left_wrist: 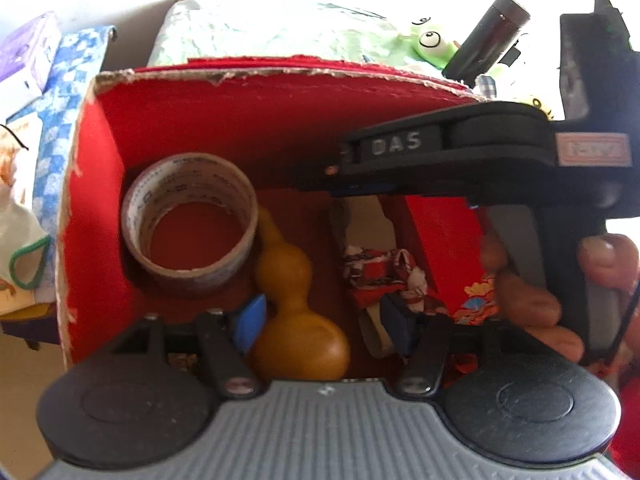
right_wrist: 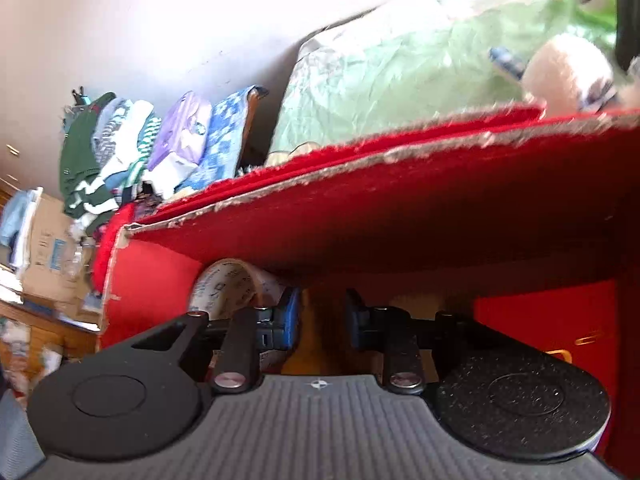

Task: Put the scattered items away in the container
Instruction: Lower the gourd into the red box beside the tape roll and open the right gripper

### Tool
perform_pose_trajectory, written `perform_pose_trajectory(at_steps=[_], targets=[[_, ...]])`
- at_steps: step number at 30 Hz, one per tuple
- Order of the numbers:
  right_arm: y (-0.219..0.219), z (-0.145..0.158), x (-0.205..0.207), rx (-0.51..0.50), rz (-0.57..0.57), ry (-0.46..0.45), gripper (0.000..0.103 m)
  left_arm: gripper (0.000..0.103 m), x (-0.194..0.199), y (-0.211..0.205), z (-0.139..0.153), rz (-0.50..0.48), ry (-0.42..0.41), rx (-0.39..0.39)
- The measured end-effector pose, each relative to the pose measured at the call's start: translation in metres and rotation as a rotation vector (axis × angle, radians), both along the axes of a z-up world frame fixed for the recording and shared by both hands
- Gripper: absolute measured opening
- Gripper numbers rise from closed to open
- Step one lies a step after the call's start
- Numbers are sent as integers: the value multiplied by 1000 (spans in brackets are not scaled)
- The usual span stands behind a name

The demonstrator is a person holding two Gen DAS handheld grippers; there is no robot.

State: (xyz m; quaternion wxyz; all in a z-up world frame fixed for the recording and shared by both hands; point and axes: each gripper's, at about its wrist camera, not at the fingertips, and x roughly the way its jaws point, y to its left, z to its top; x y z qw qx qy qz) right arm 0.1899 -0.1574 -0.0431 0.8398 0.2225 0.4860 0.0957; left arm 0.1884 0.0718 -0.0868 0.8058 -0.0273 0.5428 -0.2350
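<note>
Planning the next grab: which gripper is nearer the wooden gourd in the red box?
Left. The gourd has its fat end between the fingers of the left gripper; the right gripper hangs higher, over its narrow end, seemingly clear of it.

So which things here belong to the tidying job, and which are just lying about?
Job:
- red cardboard box
- roll of clear tape
- yellow wooden gourd
- red patterned cloth bundle
- left gripper
- right gripper

Lying about:
- green frog plush
- blue patterned cloth
- pale green bedding
</note>
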Motion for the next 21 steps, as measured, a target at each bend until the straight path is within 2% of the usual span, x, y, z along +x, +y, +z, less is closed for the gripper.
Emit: perform_pose_trajectory(at_steps=[3,7,12,16,21], targets=[[-5,16,-10,-45,-36,-47,29,70,3,2,-1,24,2,-10],[-14,32,-30,-177,-36,-63,29,70,4,4,-1,49,3,-7],[-22,26,-49,-308,-56,-78,30,70,5,3,-1,75,10,17],[-31,20,-52,-240,-75,-50,30,71,5,1,-1,98,8,53],[-22,16,-56,-277,-81,-50,31,75,8,-2,-1,141,29,106]])
